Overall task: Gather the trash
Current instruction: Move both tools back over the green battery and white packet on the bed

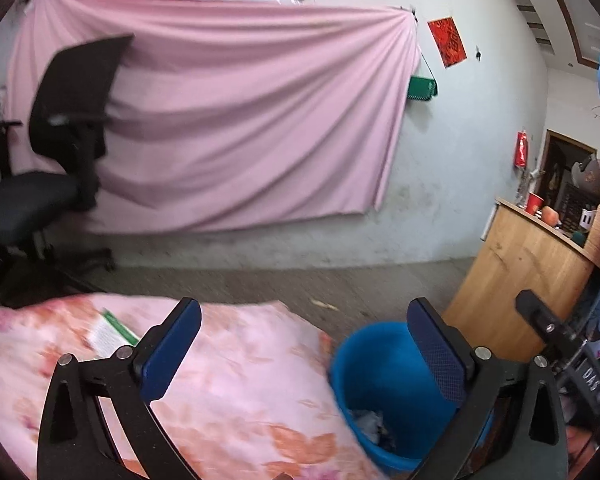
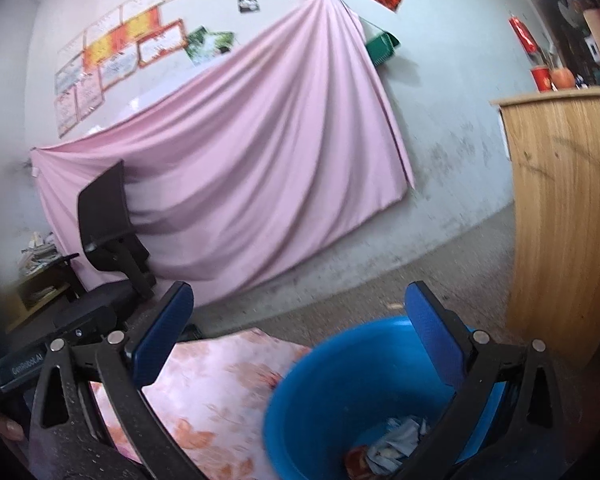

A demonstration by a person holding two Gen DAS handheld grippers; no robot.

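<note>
Both claws wide, empty, over round blue plastic bucket (image 2: 340, 392).
Crumpled grey-white paper trash (image 2: 400, 440) lies at the bucket's bottom, beside floral pink cloth (image 1: 228, 380); left gripper (image 1: 304, 360), right gripper (image 2: 296, 344).

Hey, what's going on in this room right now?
A person is collecting trash with two handheld grippers. Both the left gripper and the right gripper are open and empty, near a blue bucket that holds crumpled trash. A green-and-white packet lies on the floral cloth.
</note>
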